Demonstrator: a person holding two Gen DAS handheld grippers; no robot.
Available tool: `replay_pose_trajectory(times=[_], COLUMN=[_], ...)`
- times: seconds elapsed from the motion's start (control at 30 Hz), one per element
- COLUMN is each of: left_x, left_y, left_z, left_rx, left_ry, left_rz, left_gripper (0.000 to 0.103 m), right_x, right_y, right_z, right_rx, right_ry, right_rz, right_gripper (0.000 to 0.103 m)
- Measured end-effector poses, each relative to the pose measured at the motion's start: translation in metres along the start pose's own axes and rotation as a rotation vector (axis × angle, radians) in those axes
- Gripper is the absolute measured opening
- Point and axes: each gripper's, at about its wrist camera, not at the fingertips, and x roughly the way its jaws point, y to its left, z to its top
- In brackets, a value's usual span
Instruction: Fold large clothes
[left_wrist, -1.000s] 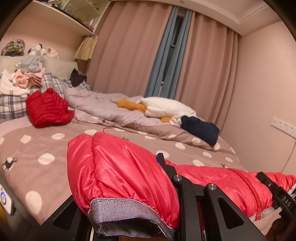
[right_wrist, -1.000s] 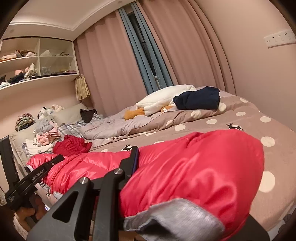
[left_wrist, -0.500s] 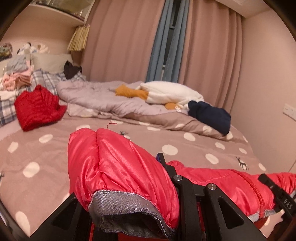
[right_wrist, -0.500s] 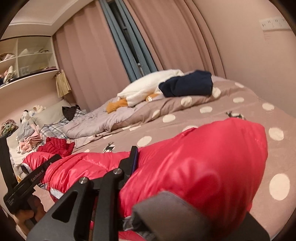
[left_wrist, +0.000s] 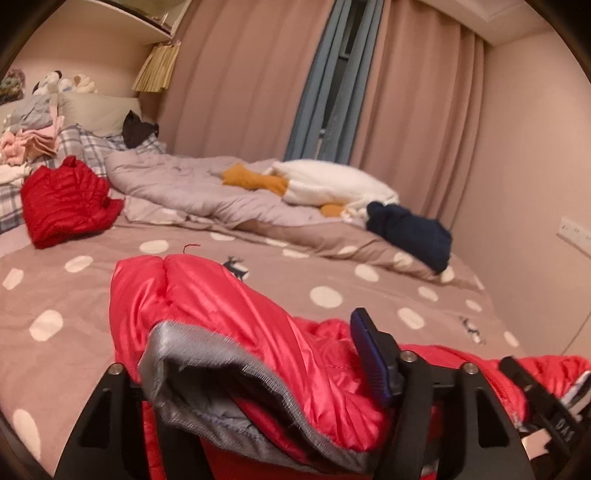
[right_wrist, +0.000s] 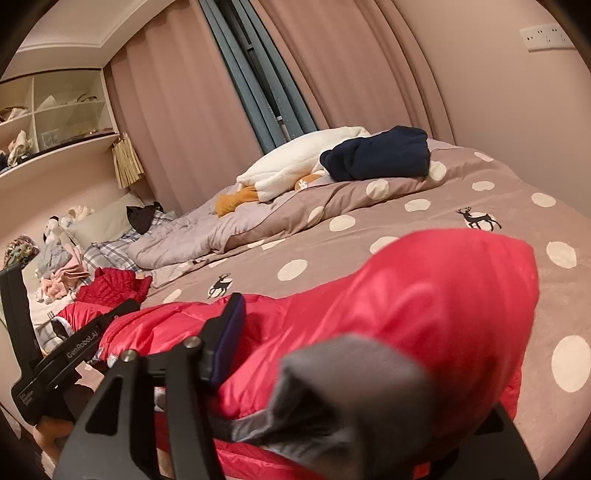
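Both jaws just opening, left gripper (left_wrist: 255, 373) and right gripper (right_wrist: 354, 354) spread, red puffer jacket (left_wrist: 229, 317) draped loose between each on the bed (left_wrist: 332, 273); slick padded sleeves likely spring back, undoing the fold.

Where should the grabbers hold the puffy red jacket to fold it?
Probably at the grey-edged cuffs: each sleeve of the red jacket lies between opened jaws, which have just been opening. The left gripper and right gripper could pinch a cuff from the near bed edge, where the fabric is thin and firm.
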Motion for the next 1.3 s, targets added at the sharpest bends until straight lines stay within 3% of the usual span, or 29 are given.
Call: replay_pose_trajectory(times=[0.1, 0.2, 0.33, 0.43, 0.53, 0.63, 0.83, 1.3], left_x=[-0.004, -0.008, -0.014, -0.018, -0.025, -0.028, -0.033, -0.034], left_y=[0.004, 0.007, 0.005, 0.003, 0.0, 0.005, 0.017, 0.034], left_z=[0.003, 0.007, 0.011, 0.011, 0.013, 0.015, 0.018, 0.019], left_rx=[-0.024, -0.048, -0.052, -0.044, -0.015, -0.021, -0.012, -0.053], left_ry=[-0.007, -0.007, -0.006, -0.028, -0.084, -0.105, -0.181, -0.17], left_rz=[-0.039, -0.05, -0.081, -0.078, -0.015, -0.021, 0.12, 0.127], left_gripper=[0.076, 0.077, 0.087, 0.088, 0.091, 0.098, 0.098, 0.098], right_x=[0.001, -0.004, -0.01, -0.01, -0.012, -0.011, -0.013, -0.02], right_y=[0.003, 0.004, 0.002, 0.001, -0.001, -0.001, 0.003, 0.008], right_z=[-0.001, -0.001, 0.0, 0.002, 0.002, 0.001, 0.0, 0.002], right_rx=[-0.009, -0.006, 0.005, 0.004, 0.01, 0.007, 0.001, -0.016], right_ry=[0.007, -0.01, -0.03, -0.026, -0.029, -0.023, -0.027, -0.072], right_rz=[-0.011, -0.013, -0.041, -0.065, -0.068, -0.091, -0.094, -0.12], right_gripper=[0.063, 0.074, 0.087, 0.088, 0.089, 0.09, 0.092, 0.1])
